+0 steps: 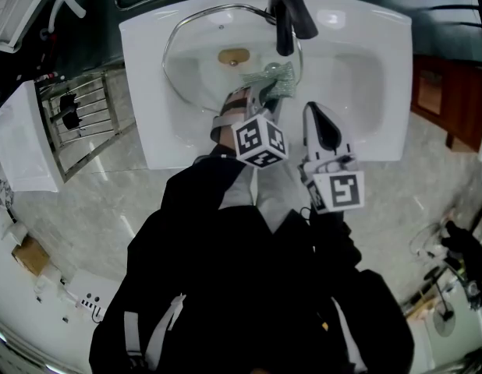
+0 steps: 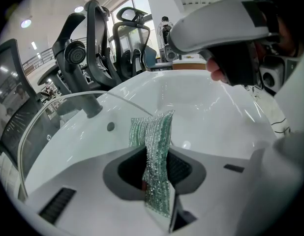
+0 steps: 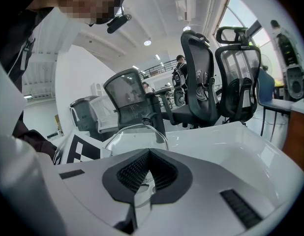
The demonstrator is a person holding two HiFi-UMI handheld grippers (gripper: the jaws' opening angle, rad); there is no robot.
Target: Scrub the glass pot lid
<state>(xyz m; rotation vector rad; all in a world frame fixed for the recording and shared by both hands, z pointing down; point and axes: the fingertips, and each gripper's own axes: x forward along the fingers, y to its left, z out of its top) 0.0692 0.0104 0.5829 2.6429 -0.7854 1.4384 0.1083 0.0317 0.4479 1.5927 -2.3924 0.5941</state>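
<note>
One wire rack [image 1: 85, 119] at far left on the floor, well apart from the work. One white sink [image 1: 366, 68]; one glass pot lid [image 1: 202, 76] lies in its bowl with its metal rim all round, and a brass-coloured round piece shows at its middle, knob or drain I cannot tell. One dark faucet [image 1: 286, 14] reaches over the lid's far right edge. One green glittery scrub pad [image 1: 278, 78] sits at the lid's near right rim. It is pinched upright between the jaws of the left gripper [image 1: 263, 96], which points in from the front edge of the sink, so the lid is ahead and to the left of that claw. The left gripper view confirms this: jaws [image 2: 157, 181] are clamped on the pad [image 2: 154, 149], lid [image 2: 53, 127] is at left, and the rim arc ends at the pad's top; whether it touches I cannot tell. The right gripper [image 1: 315, 114] is just beside the left one, right of the lid and apart from it, over the sink's bare right part. In its own view the jaws [image 3: 142, 191] are pressed together with nothing between them, and the lid [image 3: 135, 139] is ahead, slightly left. Two grippers, two marker cubes: one on the left [image 1: 260, 141], one on the right [image 1: 338, 191].
</note>
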